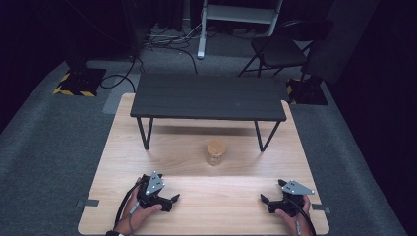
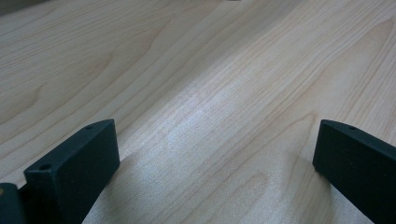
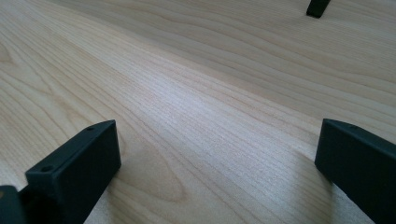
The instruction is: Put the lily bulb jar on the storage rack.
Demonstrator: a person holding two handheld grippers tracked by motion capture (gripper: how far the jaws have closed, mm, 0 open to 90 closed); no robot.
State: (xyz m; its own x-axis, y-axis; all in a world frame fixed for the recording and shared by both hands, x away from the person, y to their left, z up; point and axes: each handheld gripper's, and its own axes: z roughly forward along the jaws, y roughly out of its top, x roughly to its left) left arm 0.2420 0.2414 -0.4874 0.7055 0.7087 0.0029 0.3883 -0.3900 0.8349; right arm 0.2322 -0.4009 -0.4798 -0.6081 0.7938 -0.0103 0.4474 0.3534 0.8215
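A small glass jar with a wooden lid (image 1: 216, 153) stands upright near the middle of the light wooden table (image 1: 206, 211). My left gripper (image 1: 173, 199) rests on the table near the front left, held by a hand, its jaws pointing right. In the left gripper view the left gripper (image 2: 212, 161) has its two black jaws wide apart over bare wood. My right gripper (image 1: 264, 200) rests at the front right, jaws pointing left. The right gripper (image 3: 215, 161) is open too, with nothing between its jaws. Both lie well in front of the jar.
A low black slatted bench (image 1: 208, 97) on thin metal legs stands across the far half of the table, just behind the jar. A black foot (image 3: 317, 8) shows at the top of the right gripper view. A folding chair (image 1: 280, 49) and cables sit on the floor beyond.
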